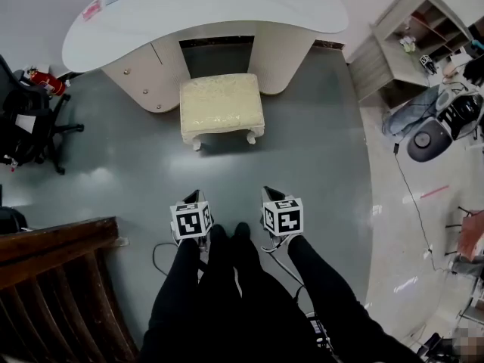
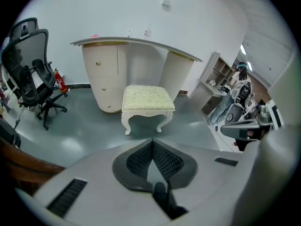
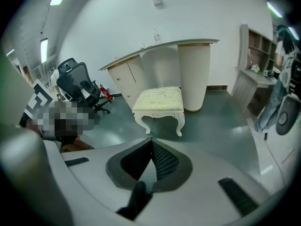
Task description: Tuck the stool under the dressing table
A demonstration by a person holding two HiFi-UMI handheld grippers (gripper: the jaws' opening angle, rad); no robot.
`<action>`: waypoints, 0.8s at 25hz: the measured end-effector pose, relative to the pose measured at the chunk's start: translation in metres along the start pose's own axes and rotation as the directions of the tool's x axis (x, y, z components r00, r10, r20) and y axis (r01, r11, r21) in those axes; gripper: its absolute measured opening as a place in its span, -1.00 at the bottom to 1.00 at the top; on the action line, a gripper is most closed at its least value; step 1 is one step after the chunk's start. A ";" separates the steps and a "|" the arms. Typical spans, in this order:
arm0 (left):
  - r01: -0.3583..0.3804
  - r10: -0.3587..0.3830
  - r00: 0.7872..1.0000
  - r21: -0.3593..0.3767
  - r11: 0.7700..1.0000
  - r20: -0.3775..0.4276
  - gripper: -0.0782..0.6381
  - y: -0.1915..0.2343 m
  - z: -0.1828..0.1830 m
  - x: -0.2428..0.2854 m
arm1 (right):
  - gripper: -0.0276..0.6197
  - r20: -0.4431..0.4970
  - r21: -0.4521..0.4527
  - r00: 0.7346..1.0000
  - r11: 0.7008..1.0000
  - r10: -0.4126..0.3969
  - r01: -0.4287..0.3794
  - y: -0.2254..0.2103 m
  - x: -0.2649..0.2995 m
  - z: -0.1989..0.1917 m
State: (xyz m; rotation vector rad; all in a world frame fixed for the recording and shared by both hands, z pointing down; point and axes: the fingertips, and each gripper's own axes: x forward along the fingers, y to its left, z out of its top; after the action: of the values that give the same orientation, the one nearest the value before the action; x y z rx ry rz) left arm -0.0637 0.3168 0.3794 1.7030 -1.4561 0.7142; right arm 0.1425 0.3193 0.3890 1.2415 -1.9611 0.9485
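Left tongs (image 2: pixel 151 140) and right tongs (image 3: pixel 150 139) pressed together (nothing pinched), cream stool (image 1: pixel 221 106) well ahead, before white dressing table (image 1: pixel 204 10)

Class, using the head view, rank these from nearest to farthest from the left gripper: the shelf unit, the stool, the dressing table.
1. Stool, straight ahead of the left gripper.
2. Dressing table, just behind the stool.
3. Shelf unit, far right.

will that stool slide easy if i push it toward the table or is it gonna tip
Probably slides: the stool stands on small feet on a smooth, shiny floor. It looks low and wide, so tipping seems unlikely. The padded seat may give; the curved legs look stiff.
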 end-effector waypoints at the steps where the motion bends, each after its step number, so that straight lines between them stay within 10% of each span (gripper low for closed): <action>1: -0.013 0.013 1.000 0.000 1.000 0.005 -0.76 0.002 0.003 0.000 | -0.90 0.000 0.003 1.000 1.000 -0.008 0.008 -0.004 -0.001 0.003; 20: -0.110 0.109 0.994 -0.075 0.991 -0.012 -0.76 0.035 0.056 0.025 | -0.90 0.005 0.074 0.999 0.997 -0.037 0.037 -0.054 0.020 0.070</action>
State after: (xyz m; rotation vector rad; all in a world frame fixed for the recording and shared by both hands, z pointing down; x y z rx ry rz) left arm -0.0964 0.2548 0.3761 1.5707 -1.5610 0.7141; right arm 0.1759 0.2354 0.3800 1.3186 -1.9163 1.0075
